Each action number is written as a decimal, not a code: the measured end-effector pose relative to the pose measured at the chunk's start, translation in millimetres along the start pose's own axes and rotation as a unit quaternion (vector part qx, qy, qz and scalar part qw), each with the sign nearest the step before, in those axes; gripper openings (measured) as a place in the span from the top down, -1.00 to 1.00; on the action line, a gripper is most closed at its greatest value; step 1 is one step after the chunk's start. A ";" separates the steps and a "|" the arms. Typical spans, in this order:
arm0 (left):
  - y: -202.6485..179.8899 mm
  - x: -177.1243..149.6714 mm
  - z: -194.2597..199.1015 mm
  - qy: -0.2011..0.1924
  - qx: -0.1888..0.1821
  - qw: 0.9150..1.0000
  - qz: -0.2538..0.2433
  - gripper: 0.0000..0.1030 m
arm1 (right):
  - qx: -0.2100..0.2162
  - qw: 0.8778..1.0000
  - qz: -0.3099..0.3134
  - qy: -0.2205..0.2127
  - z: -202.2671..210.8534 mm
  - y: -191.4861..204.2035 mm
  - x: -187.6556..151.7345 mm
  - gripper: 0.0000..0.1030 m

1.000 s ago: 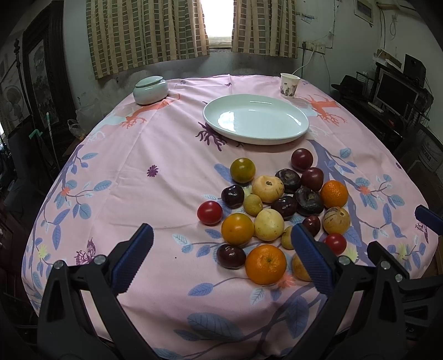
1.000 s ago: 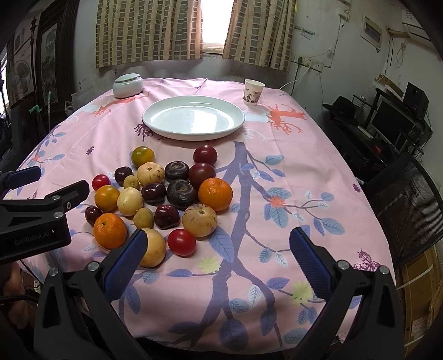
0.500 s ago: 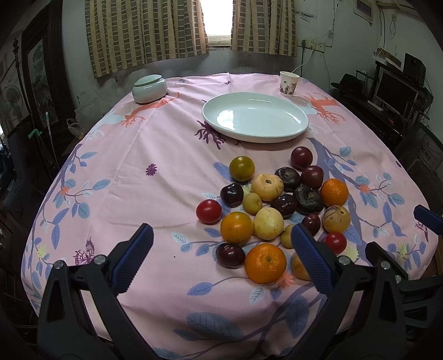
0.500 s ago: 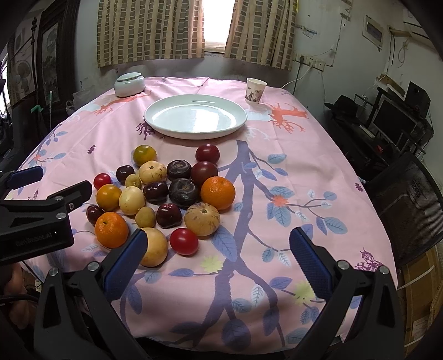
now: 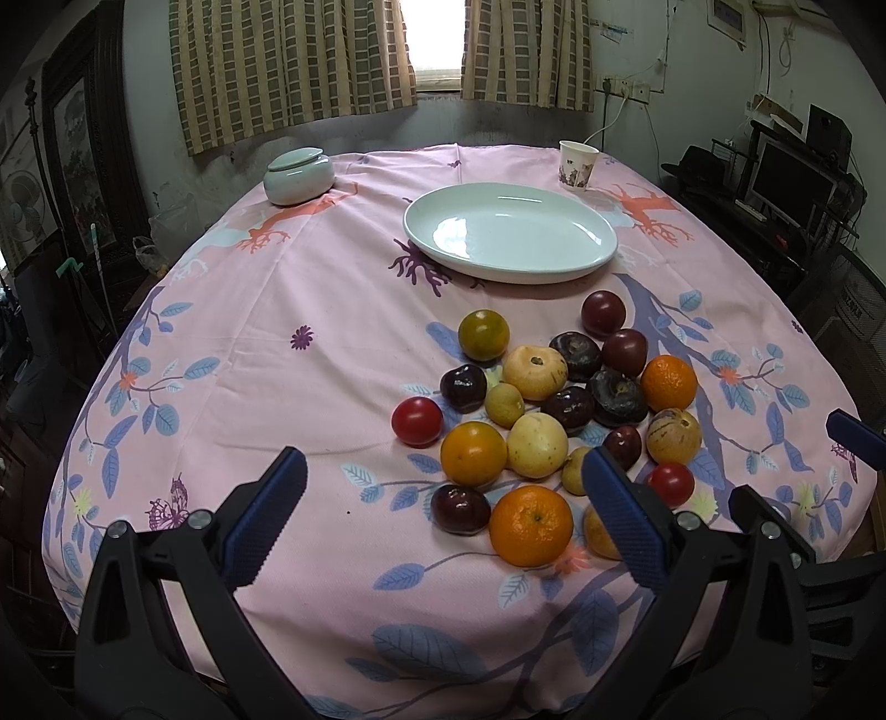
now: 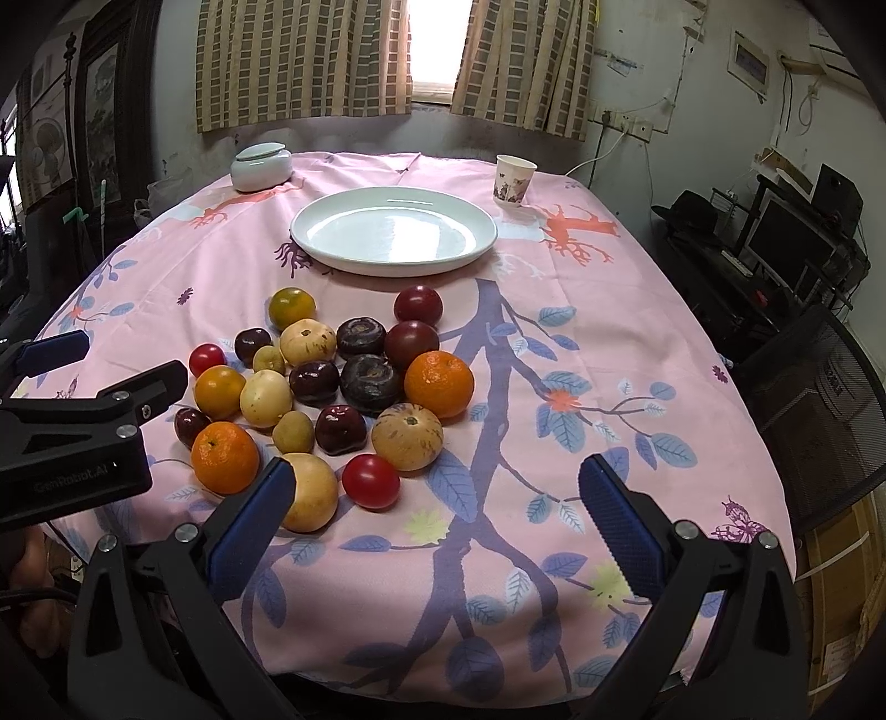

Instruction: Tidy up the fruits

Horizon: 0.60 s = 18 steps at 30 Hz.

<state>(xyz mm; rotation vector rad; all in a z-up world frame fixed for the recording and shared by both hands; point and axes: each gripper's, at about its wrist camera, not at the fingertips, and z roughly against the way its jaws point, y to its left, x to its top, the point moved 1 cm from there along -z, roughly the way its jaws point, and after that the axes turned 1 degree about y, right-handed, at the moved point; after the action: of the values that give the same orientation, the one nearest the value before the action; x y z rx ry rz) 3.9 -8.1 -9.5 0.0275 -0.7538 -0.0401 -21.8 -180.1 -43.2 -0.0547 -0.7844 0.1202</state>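
Tools spread, pink floral tablecloth, curtained window

Two black hand-held grippers with blue ribbed finger pads, both spread wide and holding nothing

The left black clamp-style gripper has its blue pads far apart, its black arms angled outward from the bottom of the left wrist view; in the right wrist view its body shows from the side at the left edge, fingers reaching forward, with a blue tip past them. The right black clamp-style gripper is likewise parted wide, a blue pad on each finger; in the left wrist view it appears only partly at the right edge, level with and just beside the left one
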 end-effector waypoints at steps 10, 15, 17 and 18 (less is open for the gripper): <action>-3.9 -9.4 -5.8 -0.001 -0.002 1.000 -0.001 -0.96 | 0.059 0.998 -0.021 0.013 -0.7 -0.7 -2.1 -0.97; 1.3 -10.1 -5.3 0.004 -0.002 1.000 0.005 -0.96 | 0.063 0.998 -0.011 0.005 3.9 -0.7 -2.3 -0.97; 6.1 -10.6 -4.2 0.005 -0.002 1.000 0.008 -0.96 | 0.064 0.998 -0.008 0.005 4.5 -2.4 -4.1 -0.97; 8.4 -12.1 -3.0 0.006 -0.001 1.000 0.010 -0.96 | 0.063 0.998 -0.007 0.004 5.9 -2.9 -5.7 -0.97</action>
<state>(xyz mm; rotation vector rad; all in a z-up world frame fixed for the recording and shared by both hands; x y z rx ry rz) -2.6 0.9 -19.7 0.0183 -0.7417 -0.0216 -29.8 -183.7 -42.8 0.0692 -0.7684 0.1565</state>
